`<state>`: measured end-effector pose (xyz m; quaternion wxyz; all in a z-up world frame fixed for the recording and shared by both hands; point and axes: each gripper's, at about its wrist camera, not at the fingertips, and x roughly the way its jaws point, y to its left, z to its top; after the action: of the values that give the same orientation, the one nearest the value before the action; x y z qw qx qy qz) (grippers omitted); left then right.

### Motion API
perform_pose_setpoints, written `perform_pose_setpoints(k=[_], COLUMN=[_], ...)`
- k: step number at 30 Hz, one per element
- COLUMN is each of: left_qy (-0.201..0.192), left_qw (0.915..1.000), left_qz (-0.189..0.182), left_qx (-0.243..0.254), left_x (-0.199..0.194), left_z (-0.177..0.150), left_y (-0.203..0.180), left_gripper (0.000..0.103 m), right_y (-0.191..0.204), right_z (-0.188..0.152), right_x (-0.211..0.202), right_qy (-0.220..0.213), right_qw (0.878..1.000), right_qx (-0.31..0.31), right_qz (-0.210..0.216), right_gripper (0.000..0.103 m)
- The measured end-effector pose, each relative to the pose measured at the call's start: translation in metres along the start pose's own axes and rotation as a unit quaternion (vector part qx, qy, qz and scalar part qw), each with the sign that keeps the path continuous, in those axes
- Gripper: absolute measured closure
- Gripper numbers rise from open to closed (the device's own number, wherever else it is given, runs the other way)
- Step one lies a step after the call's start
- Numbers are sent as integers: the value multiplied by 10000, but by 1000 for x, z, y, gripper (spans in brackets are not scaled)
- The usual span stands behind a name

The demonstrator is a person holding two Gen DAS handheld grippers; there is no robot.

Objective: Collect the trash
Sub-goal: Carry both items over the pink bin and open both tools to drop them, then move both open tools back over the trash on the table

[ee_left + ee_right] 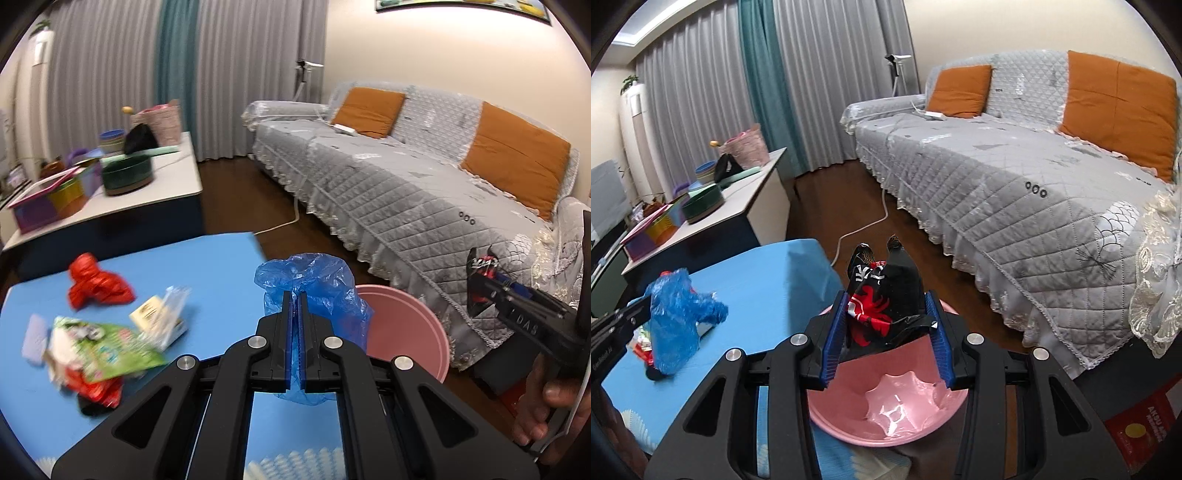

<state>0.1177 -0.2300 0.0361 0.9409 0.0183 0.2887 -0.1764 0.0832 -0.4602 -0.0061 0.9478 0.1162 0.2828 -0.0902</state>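
Observation:
My left gripper (294, 295) is shut on a crumpled blue plastic bag (314, 280) held above the right edge of the blue table (207, 266); it also shows in the right wrist view (674, 314). My right gripper (886, 314) is over the pink bin (886, 406), its jaws apart, with a black-and-red snack wrapper (882, 295) resting between the pads; whether it is gripped I cannot tell. The pink bin (406, 325) stands on the floor beside the table. On the table lie a red wrapper (96, 284), a green packet (110, 350) and a white-and-yellow packet (159, 317).
A grey-covered sofa (406, 177) with orange cushions runs along the right. A white side table (122, 199) with bowls, boxes and a basket stands behind the blue table. A white cable (864, 229) lies on the brown floor. A red box (1137, 432) sits at lower right.

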Motion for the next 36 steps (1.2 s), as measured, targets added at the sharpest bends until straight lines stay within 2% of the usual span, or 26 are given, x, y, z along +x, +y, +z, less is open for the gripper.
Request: perform_pose_setpoints(k=[9,18,22,24,25,26,30,33,36], left_qy=[257,546,759,839,826,777,668,593,532], left_qw=[9979,9951,9911,9900,9900,9905,9914,9922,9929], left_qz=[-459,-720,-961,-957,-972,-978,-1013,-999,-978], left_qx=[388,411,524,606,602,574,487,445,420], left_x=[48,84,99,102,101,99,87,76,66], left_z=[12,10,12,12,13,13,16,19,23], left_y=[-30,-40,-48,-49,-48,-46,-36,-28,-21], left_gripper=[101,101,99,85,73,68,67,67,66], right_y=[-10,-12,-12,-12,-13,-13,-14,-11,-5], right_z=[1,-1,-1,-1,-1,0,2,3,5], right_x=[16,27,31,33,33,33,34,33,29], right_qy=[132,256,295,318,308,312,306,322,264], right_qw=[9999,9997,9995,9994,9994,9994,9993,9991,9992], right_qx=[40,13,12,17,34,65,135,175,184], right_qz=[-45,-45,-55,-121,-126,-132,-177,-207,-236], right_gripper=[60,60,58,43,38,37,34,27,12])
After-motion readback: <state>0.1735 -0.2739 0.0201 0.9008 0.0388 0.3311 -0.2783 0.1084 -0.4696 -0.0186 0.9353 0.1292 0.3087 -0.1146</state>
